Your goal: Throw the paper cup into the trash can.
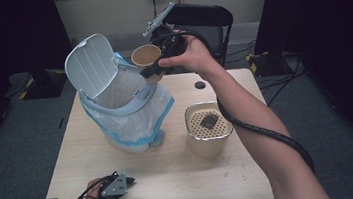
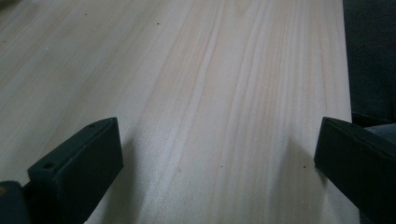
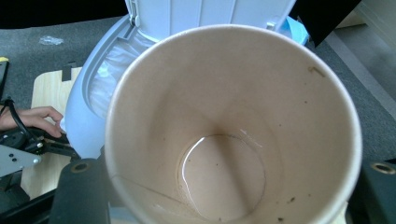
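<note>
High view: at the worktop's far edge, the right gripper (image 1: 153, 71) holds a paper cup (image 1: 146, 56) tipped on its side beside the open white bin (image 1: 113, 94), whose lid stands raised and whose plastic liner hangs over the rim. Right gripper view: the black jaws clamp either side of the cup (image 3: 233, 126), empty but for a thin film of liquid at the bottom, with the bin's rim (image 3: 93, 79) just beyond it. The step in hand looks like binning the cup; the next move calls for carrying it over the liner's mouth, then parting the jaws so it falls inside. The right forearm reaches across the table past the beige strainer pot (image 1: 209, 128), wrist bent toward the bin. Near the front left corner, the left gripper (image 1: 123, 183) rests low over bare wood (image 2: 210, 93), jaws spread wide with nothing between them.
</note>
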Tool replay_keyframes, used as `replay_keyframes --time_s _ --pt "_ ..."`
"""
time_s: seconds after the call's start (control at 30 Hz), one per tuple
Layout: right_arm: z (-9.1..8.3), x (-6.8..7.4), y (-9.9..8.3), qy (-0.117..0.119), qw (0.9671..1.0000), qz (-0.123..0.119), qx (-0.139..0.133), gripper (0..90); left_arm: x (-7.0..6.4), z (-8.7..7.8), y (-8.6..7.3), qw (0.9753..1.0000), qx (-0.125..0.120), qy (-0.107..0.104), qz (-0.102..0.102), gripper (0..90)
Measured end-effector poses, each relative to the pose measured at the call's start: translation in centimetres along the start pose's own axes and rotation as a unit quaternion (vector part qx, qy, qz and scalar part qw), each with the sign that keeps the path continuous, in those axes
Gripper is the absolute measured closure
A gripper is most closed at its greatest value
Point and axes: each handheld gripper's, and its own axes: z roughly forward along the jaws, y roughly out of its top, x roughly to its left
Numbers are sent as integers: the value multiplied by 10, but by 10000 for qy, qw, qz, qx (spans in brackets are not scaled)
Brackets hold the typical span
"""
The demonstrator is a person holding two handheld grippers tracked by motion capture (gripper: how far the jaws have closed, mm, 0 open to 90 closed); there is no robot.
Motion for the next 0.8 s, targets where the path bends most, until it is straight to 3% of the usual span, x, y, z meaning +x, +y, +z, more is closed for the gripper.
replay_keyframes --time_s 0.8 --pt "39 8 21 180 9998 -55 -89 280 0 0 0 10000 9 0 19 3"
